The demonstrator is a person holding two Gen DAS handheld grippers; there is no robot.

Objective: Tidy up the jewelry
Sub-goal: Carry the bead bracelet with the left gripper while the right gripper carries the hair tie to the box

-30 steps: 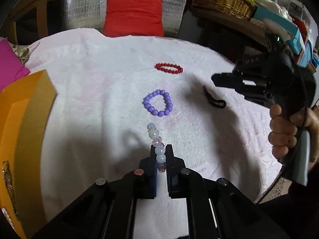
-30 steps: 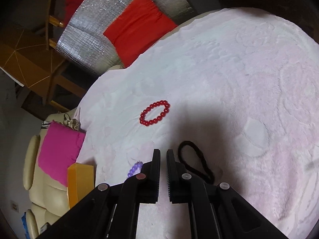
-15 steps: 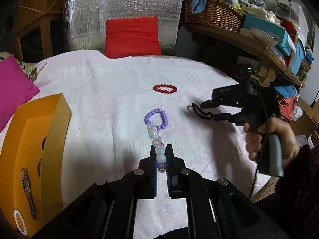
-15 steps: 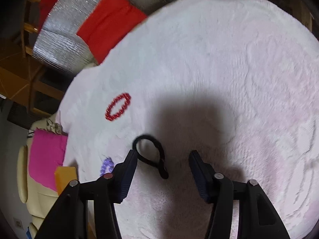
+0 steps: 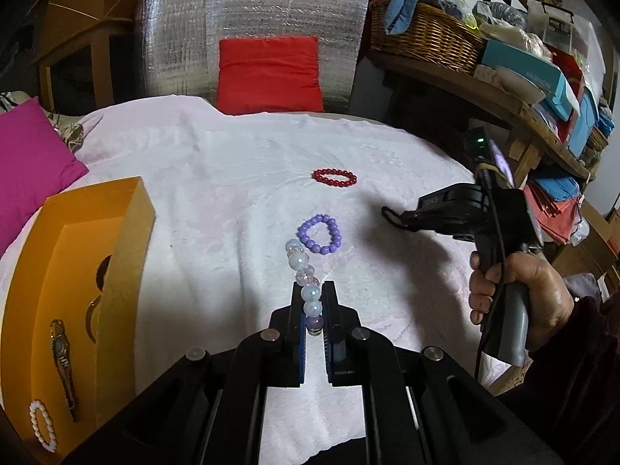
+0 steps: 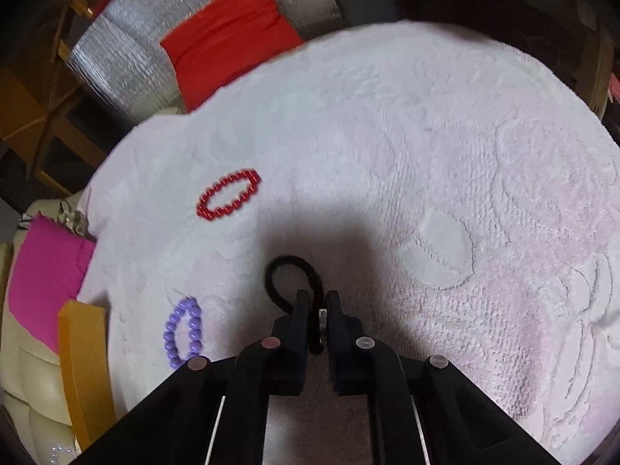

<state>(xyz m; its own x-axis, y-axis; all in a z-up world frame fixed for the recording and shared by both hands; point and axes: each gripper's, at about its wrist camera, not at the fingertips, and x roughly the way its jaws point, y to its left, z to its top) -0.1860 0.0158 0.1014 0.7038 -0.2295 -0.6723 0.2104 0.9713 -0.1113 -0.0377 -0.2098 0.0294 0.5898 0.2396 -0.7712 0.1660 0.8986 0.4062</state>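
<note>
Both hand-held grippers level, clamped on bracelets.

Open towel at twelve o'clock, box wall at nine

The orange box (image 5: 73, 283) blocks nine o'clock; the purple bracelet (image 5: 321, 233) and red bracelet (image 5: 334, 176) dot the white towel (image 5: 217, 193) ahead.

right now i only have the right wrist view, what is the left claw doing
Observer: The left claw is shut on a pale bead bracelet, which sticks out forward past its fingertips.
Operator: ok and is anything in the orange box, i only see its edge
Observer: Yes. The orange box holds a watch and a small white bead bracelet near its close end.
</note>
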